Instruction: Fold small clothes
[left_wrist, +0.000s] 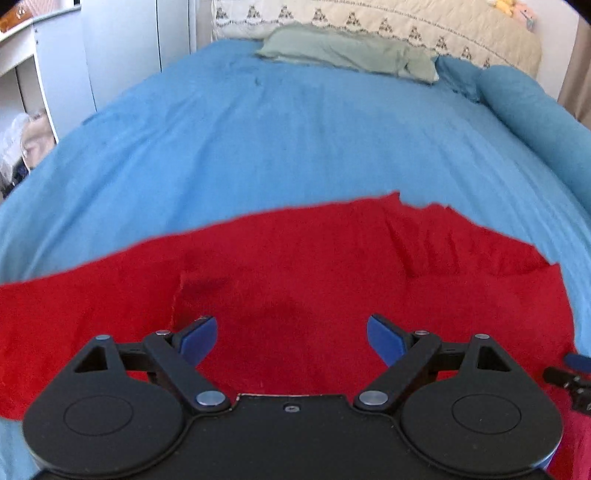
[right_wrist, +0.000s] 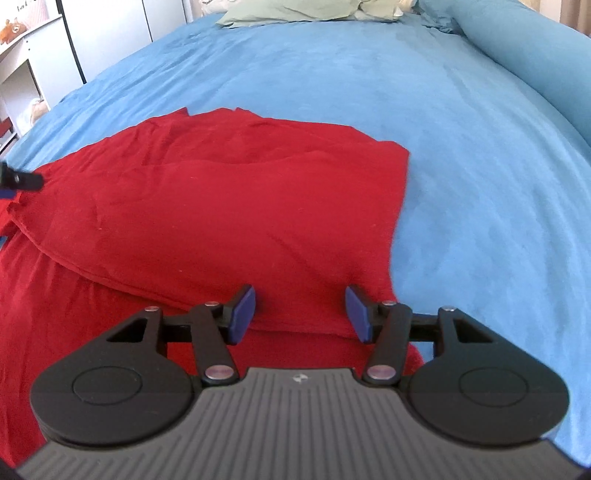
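A red garment (left_wrist: 295, 266) lies spread on a blue bed cover (left_wrist: 295, 129). In the right wrist view the garment (right_wrist: 221, 203) shows a folded-over upper layer with its edge running from the left down toward my fingers. My left gripper (left_wrist: 291, 338) is open just above the red cloth, empty. My right gripper (right_wrist: 301, 314) is open over the garment's near right part, close to its right edge, empty. The tip of the right gripper (left_wrist: 569, 373) shows at the right edge of the left wrist view, and the left gripper's tip (right_wrist: 18, 181) at the left edge of the right wrist view.
A folded green cloth (left_wrist: 347, 55) and a patterned cream pillow (left_wrist: 406, 26) lie at the head of the bed. A blue bolster (left_wrist: 535, 114) runs along the right side. White shelves (left_wrist: 26, 74) and a cupboard stand to the left of the bed.
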